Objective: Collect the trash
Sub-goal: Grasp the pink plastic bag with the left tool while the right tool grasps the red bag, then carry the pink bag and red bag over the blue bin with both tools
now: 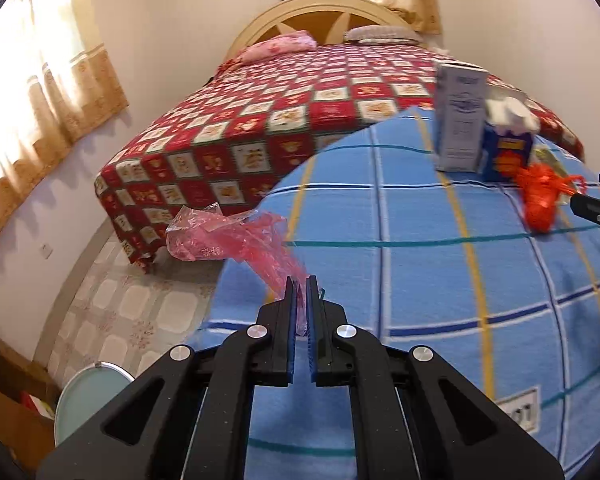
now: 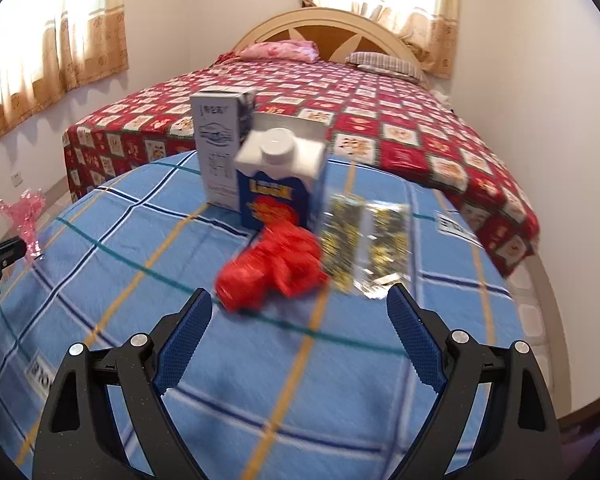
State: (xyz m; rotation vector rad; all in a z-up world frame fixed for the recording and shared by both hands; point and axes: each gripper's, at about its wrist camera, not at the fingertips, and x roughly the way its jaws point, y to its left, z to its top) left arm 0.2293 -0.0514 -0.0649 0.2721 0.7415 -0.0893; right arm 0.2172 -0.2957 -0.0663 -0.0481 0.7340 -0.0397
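Pinched between the pressed-together fingers of the left gripper [image 1: 300,300] is a pink plastic wrapper [image 1: 228,236], held out past the left edge of the blue checked cloth [image 1: 420,280], over open floor [image 1: 140,304]. Widely spread, the right gripper [image 2: 300,320] is poised above the cloth with nothing between its jaws; bare cloth is seen on both sides. Just ahead lies a crumpled red bag [image 2: 272,268], touching a blue carton [image 2: 284,184], with a grey carton [image 2: 220,148] behind and a clear packet [image 2: 368,240] alongside.
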